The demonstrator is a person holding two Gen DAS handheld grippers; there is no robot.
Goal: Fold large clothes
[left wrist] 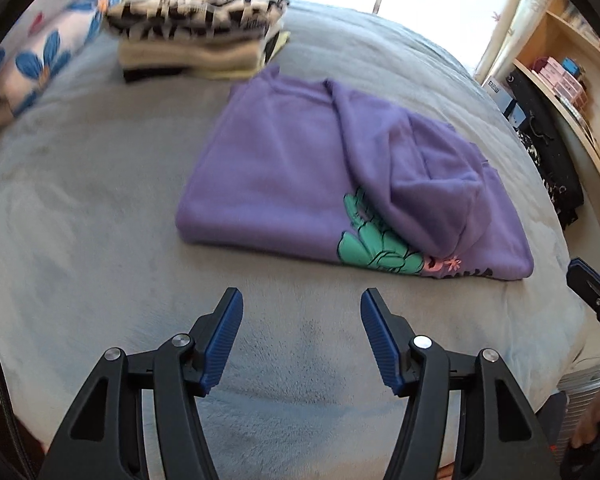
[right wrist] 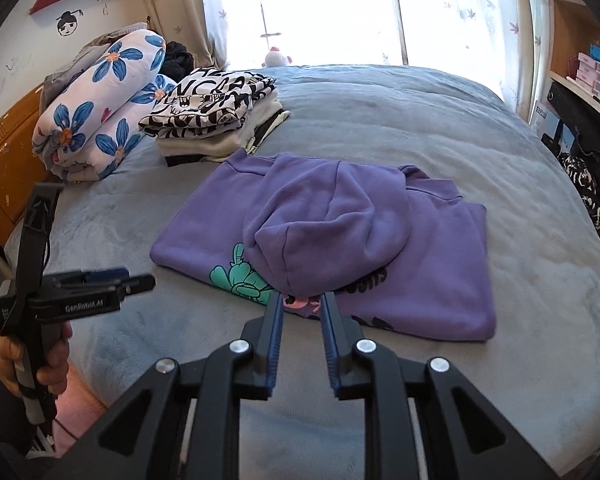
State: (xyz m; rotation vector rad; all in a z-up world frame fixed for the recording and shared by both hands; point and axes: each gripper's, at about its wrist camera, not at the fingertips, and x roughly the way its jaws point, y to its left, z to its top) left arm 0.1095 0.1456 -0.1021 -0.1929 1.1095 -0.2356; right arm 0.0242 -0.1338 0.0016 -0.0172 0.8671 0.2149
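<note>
A purple hoodie [left wrist: 284, 176] lies folded on the grey bed cover [left wrist: 100, 240], its hood [right wrist: 328, 224] laid over a green and pink print. In the left wrist view my left gripper [left wrist: 302, 300] hovers open over bare cover just in front of the hoodie's near edge, with nothing between its blue pads. My right gripper [right wrist: 302, 300] is at the tip of the hood, its jaws a narrow gap apart and not pressing on the cloth. The right wrist view also shows the left gripper [right wrist: 136, 279] from the side at the left, held by a hand [right wrist: 8, 356].
A stack of folded clothes [right wrist: 212, 108] topped by a black-and-white print sits behind the hoodie. A rolled floral quilt [right wrist: 100, 108] lies at the back left. Shelves with boxes [left wrist: 560, 76] and dark bags stand along the right side. A bright curtained window [right wrist: 332, 12] is behind the bed.
</note>
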